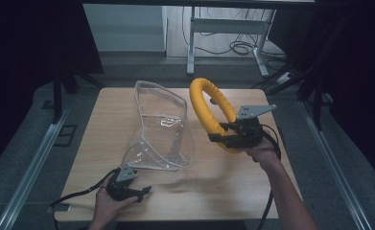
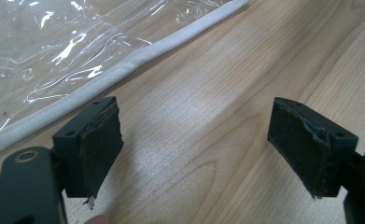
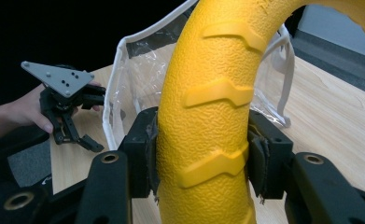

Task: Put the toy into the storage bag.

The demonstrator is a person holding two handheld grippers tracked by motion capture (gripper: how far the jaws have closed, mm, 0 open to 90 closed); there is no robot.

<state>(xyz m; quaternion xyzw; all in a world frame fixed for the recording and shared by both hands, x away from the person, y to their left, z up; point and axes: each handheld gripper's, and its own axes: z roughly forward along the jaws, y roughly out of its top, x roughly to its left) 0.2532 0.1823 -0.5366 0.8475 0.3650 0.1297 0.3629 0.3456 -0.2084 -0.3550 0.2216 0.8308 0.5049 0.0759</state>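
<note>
A yellow textured ring stands upright over the table's right half, raised off the wood. My right gripper is shut on its lower part; in the right gripper view both pads press the yellow ring from either side. A clear plastic bag with white piping lies open in the middle of the table. My left gripper rests low near the front left edge, open, with bare wood between its pads. The bag's white edge runs just beyond them.
The wooden table ends close behind the left hand. Beyond the far edge stand white desk legs and loose cables on the floor. Dark curtains close in both sides. A cable trails from each gripper.
</note>
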